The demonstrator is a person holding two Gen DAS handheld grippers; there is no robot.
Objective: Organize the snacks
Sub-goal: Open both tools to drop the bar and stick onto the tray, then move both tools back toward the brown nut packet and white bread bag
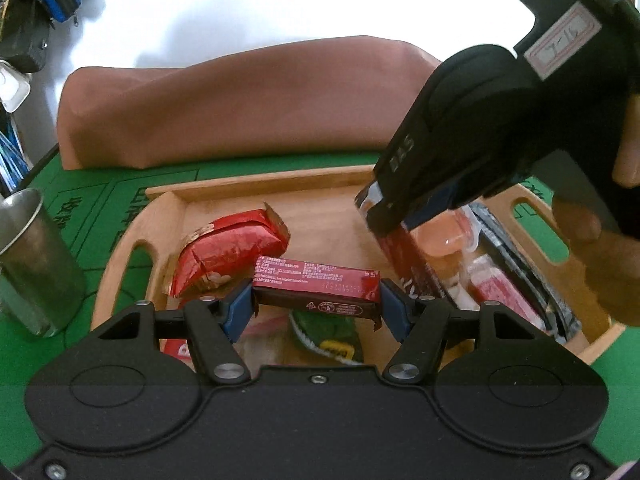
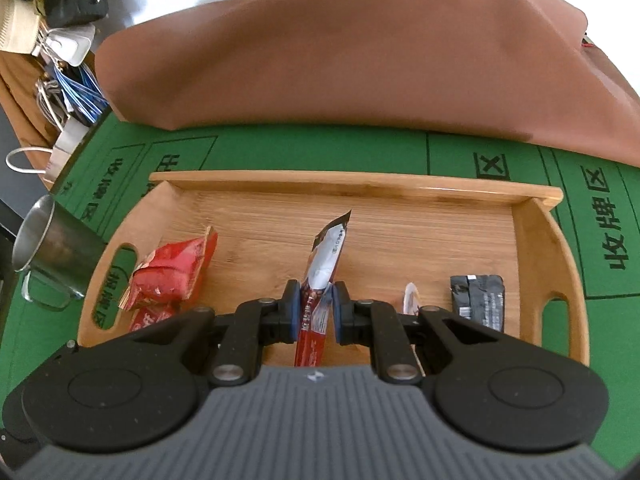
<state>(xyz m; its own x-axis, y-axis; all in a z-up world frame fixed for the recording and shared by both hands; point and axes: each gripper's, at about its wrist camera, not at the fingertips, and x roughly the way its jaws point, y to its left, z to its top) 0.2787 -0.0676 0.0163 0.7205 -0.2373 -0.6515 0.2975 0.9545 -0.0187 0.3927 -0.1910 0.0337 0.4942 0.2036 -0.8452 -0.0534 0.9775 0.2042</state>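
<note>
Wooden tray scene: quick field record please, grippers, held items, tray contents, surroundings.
left gripper: shut on red-brown bar, held crosswise
right gripper: shut on slim red sachet
wooden tray: red foil packet, black packet, both lying flat
surface: green mat
beside tray: steel cup
behind tray: brown cloth

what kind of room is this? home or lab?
Probably a home or informal room, not a lab: a green game-table mat printed with card zones, a wooden tray of snacks, and a steel cup beside cluttered bags.
</note>
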